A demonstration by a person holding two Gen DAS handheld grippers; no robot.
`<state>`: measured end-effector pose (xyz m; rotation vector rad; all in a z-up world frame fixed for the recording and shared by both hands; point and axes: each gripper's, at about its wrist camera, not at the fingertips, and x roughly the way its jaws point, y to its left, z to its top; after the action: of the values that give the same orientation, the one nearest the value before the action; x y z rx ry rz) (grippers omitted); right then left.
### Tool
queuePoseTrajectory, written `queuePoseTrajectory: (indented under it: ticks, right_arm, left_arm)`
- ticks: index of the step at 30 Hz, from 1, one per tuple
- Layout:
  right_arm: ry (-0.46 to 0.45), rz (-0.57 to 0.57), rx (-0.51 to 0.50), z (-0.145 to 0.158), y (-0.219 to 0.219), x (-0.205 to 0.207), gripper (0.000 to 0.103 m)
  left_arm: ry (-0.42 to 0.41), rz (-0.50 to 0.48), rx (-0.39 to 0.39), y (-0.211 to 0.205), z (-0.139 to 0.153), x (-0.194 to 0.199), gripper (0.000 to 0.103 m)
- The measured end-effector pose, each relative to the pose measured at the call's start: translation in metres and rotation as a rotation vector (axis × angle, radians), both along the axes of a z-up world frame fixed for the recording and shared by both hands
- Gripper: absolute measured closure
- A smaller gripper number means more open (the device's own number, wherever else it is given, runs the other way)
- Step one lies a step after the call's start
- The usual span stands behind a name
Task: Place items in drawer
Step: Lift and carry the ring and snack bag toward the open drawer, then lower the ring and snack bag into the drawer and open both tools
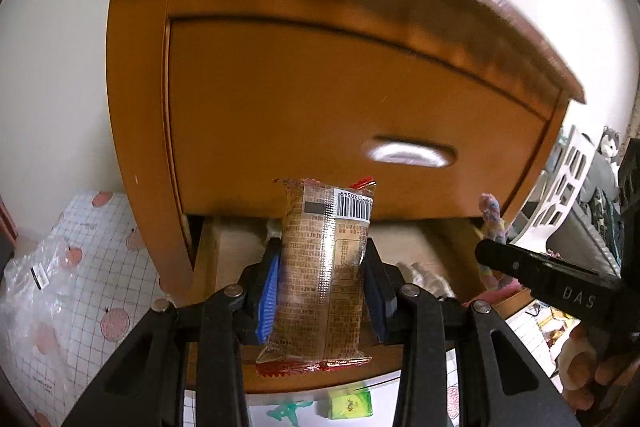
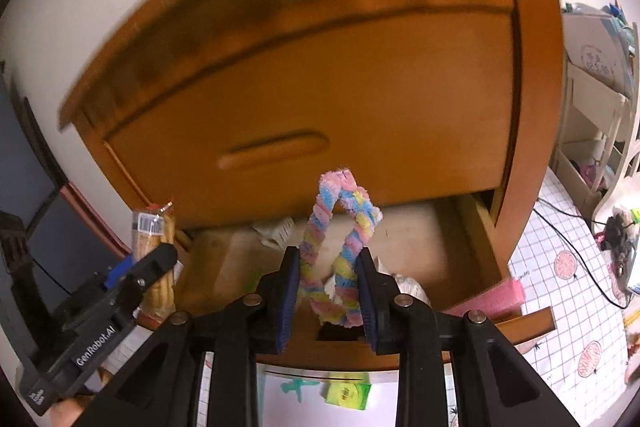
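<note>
My left gripper (image 1: pixel 322 259) is shut on a clear snack packet (image 1: pixel 324 267) with a barcode and red crimped ends, held upright. My right gripper (image 2: pixel 328 267) is shut on a twisted pastel rope loop (image 2: pixel 340 247) of pink, blue and yellow. Both hang just above the open bottom drawer (image 2: pixel 472 251) of a brown wooden cabinet (image 1: pixel 320 87). In the left wrist view the rope loop (image 1: pixel 491 223) and the right gripper's black body appear at the right. The right wrist view has the snack packet (image 2: pixel 154 251) and the left gripper (image 2: pixel 132 275) at the left.
Crumpled white paper (image 2: pixel 276 231) and other pale items lie inside the drawer. A pink foam strip (image 2: pixel 504 293) sits at its right front corner. On the gridded floor mat (image 2: pixel 568 267) below lie a green packet (image 2: pixel 346 393), a clear plastic bag (image 1: pixel 36 267) and cables. White shelving (image 2: pixel 596 115) stands right.
</note>
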<state>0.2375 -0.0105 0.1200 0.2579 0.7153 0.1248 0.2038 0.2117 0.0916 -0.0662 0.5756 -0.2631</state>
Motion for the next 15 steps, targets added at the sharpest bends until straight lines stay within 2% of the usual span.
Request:
queuePoseTrajectory:
  ticks: [3, 5, 13, 15]
  right_arm:
    - [0.034, 0.004, -0.021, -0.012, 0.003, 0.004, 0.068]
    - [0.055, 0.01, -0.03, -0.018, 0.006, 0.007, 0.066]
    - [0.086, 0.015, -0.055, -0.027, 0.012, 0.011, 0.054]
    - [0.088, 0.013, -0.063, -0.026, 0.013, 0.01, 0.044]
  left_arm:
    - [0.033, 0.003, 0.014, 0.0, -0.01, 0.007, 0.062]
    - [0.042, 0.011, 0.024, 0.0, -0.014, 0.009, 0.047]
    - [0.054, 0.037, 0.012, 0.003, -0.023, 0.011, 0.03]
    - [0.06, 0.051, 0.015, 0.007, -0.026, 0.011, 0.026]
